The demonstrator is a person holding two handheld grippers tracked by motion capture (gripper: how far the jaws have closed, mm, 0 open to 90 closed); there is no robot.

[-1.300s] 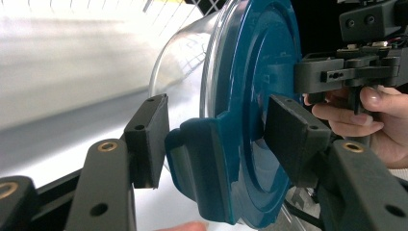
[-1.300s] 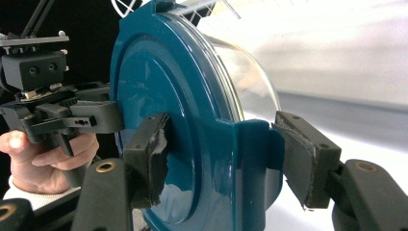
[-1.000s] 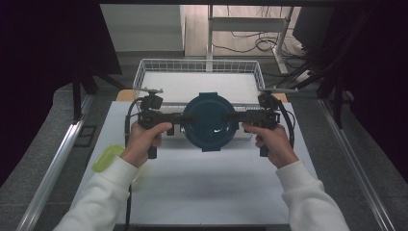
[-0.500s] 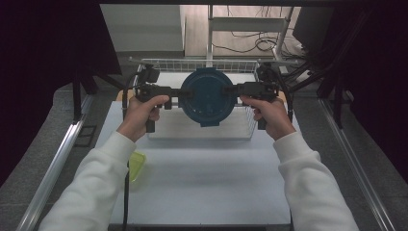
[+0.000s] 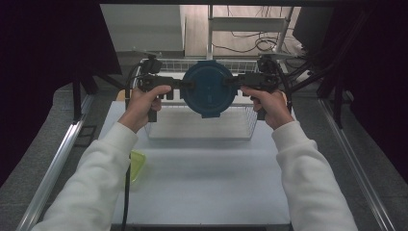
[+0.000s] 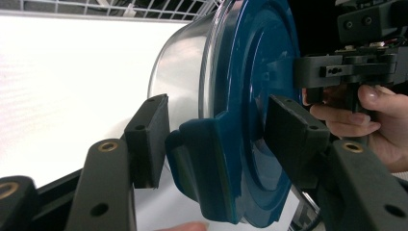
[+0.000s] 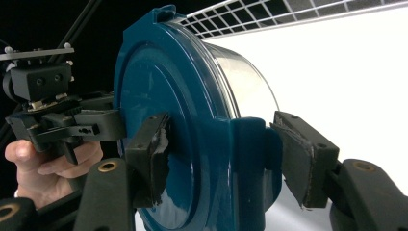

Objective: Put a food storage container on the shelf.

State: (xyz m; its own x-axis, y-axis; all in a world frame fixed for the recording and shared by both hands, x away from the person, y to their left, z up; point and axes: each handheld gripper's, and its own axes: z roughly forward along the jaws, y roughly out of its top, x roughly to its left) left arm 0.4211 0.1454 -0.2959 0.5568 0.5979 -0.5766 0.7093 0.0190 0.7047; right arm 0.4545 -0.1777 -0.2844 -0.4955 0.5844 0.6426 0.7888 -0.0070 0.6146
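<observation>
Blue lid up and clear glass bowl beneath it: the lidded container (image 5: 208, 94) hangs in the air between my two claws, held level above the wire basket (image 5: 202, 129) that sits at the far part of the white bench (image 5: 207, 183).

My left claw (image 5: 185, 84) is clamped on the container's side latch. In the left gripper view the pads (image 6: 148, 139) sit either side of the blue lid tab, one against the glass side and one against the lid's top face. My right claw (image 5: 232, 81) is clamped on the opposite latch in the same way; in the right gripper view one pad (image 7: 150, 154) presses on the lid's face and the other (image 7: 300, 159) sits just beside the tab on the bowl side, though I cannot tell whether that one fully touches.

From the high view the container hides part of the basket's back rim, and the lid faces the camera. Each gripper view shows the other hand wrapped round its handle beyond the lid.

Down at the left edge of the bench, partly under my left sleeve (image 5: 96, 178), lies a yellow-green container (image 5: 137, 165), well apart from the basket.
</observation>
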